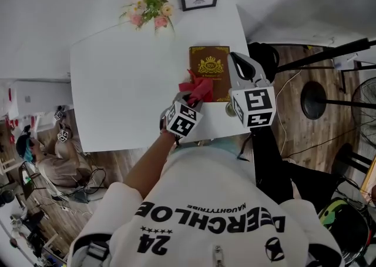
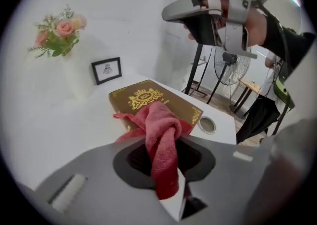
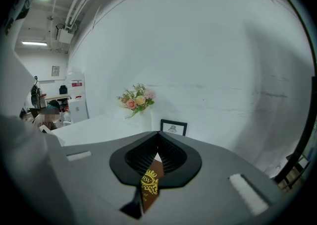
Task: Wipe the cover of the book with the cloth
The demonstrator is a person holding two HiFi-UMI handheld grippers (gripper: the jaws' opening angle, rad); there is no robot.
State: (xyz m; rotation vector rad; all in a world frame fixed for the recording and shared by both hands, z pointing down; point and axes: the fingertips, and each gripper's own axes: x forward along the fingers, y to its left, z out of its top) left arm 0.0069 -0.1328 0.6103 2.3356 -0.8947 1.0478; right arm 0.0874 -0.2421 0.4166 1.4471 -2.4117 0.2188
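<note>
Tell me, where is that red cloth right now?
In the head view, the red cloth is pinched in the left gripper, its loose end resting on the near edge of the brown book at the right side of the white table.

right gripper (image 3: 158,135): jaws together at tips
book (image 3: 150,185): gold crest, seen below jaws
flowers (image 3: 136,99), frame (image 3: 173,127): table (image 3: 99,126) far edge

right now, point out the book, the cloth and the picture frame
book (image 1: 210,64), head view, gold crest on its cover
cloth (image 2: 159,130), left gripper view, the bunched knot
picture frame (image 1: 199,0), head view, its middle
</note>
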